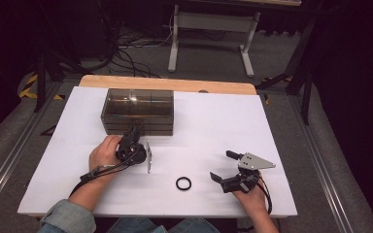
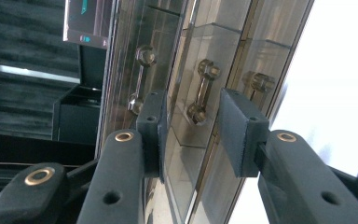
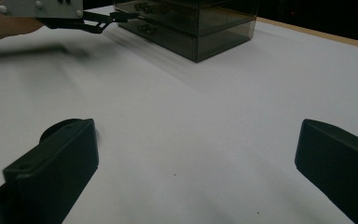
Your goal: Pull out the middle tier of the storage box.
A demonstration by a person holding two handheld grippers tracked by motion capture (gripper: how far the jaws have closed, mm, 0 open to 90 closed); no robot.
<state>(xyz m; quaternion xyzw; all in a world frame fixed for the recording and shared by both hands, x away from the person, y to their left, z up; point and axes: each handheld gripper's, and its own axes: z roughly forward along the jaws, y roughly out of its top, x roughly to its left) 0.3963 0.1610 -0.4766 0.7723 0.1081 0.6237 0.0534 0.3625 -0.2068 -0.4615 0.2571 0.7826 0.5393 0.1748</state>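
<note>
Left tool (image 1: pixel 135 132): held in the person's left hand (image 1: pixel 104 151), turned on its side with its grey plate facing right, its tip at the front face of the smoked-plastic drawer box (image 1: pixel 137 110). In the left gripper view the two pads (image 2: pixel 235 133) stand on either side of the middle drawer handle (image 2: pixel 202 91), one of three clear bar handles on the drawer fronts; a gap shows between each pad and the handle, so the tool is not yet clamped on it and grasps nothing. Drawer box: three-tiered, dark and translucent, standing on the white desk (image 1: pixel 213 121) toward the far edge, left of centre. Black ring (image 1: pixel 183 183): lying flat on the desk near the front edge, between the two hands, closer to the right tool and apart from both. Right tool (image 1: pixel 221 166): held in the person's right hand (image 1: pixel 252 196) low over the desk at front right, pointing left toward the ring, jaws spread wide and released; in the right gripper view bare white desk lies between its jaws, and the ring's edge shows just behind the left one.
</note>
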